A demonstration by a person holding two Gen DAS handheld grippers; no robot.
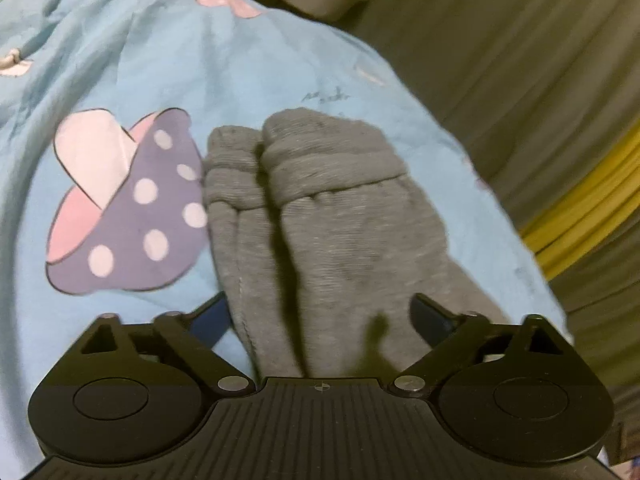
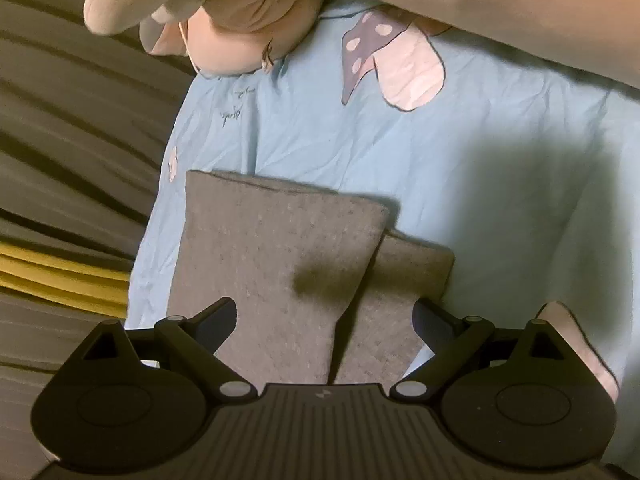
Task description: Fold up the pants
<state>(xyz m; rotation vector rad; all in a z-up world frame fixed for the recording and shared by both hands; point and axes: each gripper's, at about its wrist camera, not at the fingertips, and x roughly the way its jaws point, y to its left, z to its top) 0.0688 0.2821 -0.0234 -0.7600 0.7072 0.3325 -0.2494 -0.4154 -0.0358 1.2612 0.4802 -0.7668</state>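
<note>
home bedroom: cartoon-print bedsheet (image 1: pixel 280 60)

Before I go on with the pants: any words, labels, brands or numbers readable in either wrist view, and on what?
Nothing can be read for certain.
Dark handwritten-style script printed on the blue sheet, near its edge: too blurred to read.
The same kind of script on the sheet beyond the grey pants in the left wrist view: too blurred.
Small emblem on the right gripper body: a mark, no letters.

The blue sheet (image 1: pixel 248 60) lies bare beyond the grey pants (image 1: pixel 320 208) and to their left in the left wrist view. In the right wrist view, an arm (image 2: pixel 500 12) crosses above the sheet's far edge, with a hand (image 2: pixel 240 20) near its far-left corner.
</note>
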